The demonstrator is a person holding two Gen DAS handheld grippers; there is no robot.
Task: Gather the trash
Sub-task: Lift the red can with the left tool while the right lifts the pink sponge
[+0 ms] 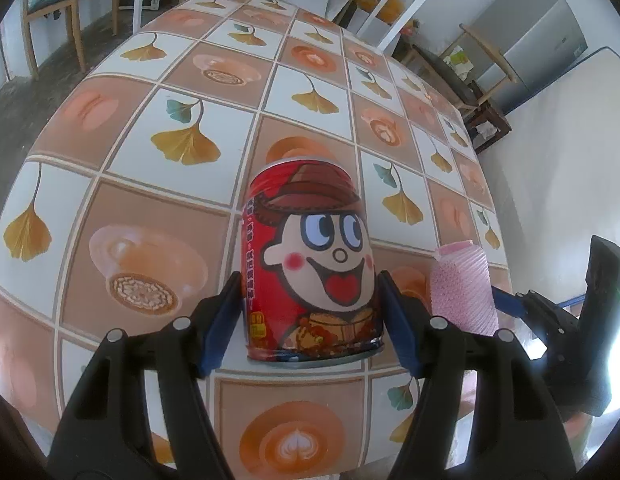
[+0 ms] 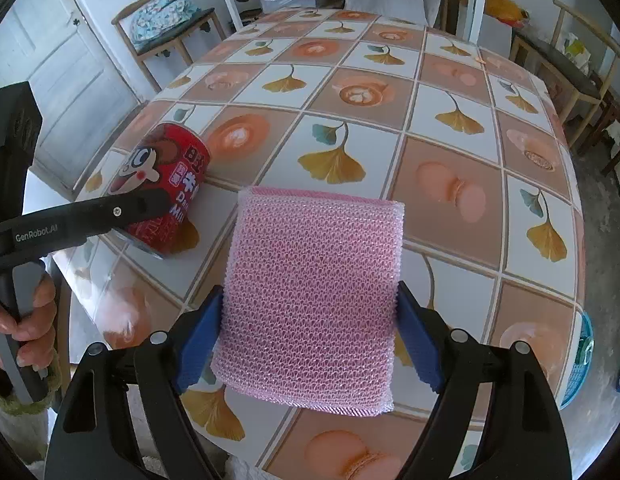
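A red drink can (image 1: 310, 264) with a cartoon face stands on the tiled tablecloth (image 1: 158, 216). My left gripper (image 1: 308, 276) has a blue pad against each side of it, low on its body. In the right wrist view the same can (image 2: 166, 184) sits near the table's left edge, with a black finger of the left gripper (image 2: 118, 210) across it. My right gripper (image 2: 310, 290) is shut on a pink mesh scouring pad (image 2: 310, 300), held above the table. The pad (image 1: 462, 288) also shows just right of the can in the left wrist view.
A person's hand (image 2: 26, 320) grips the left tool's handle. Wooden chairs (image 2: 166, 36) stand around the table, and a grey cabinet (image 1: 538, 40) is by the far wall. A blue basket (image 2: 582, 360) sits below the table's right edge.
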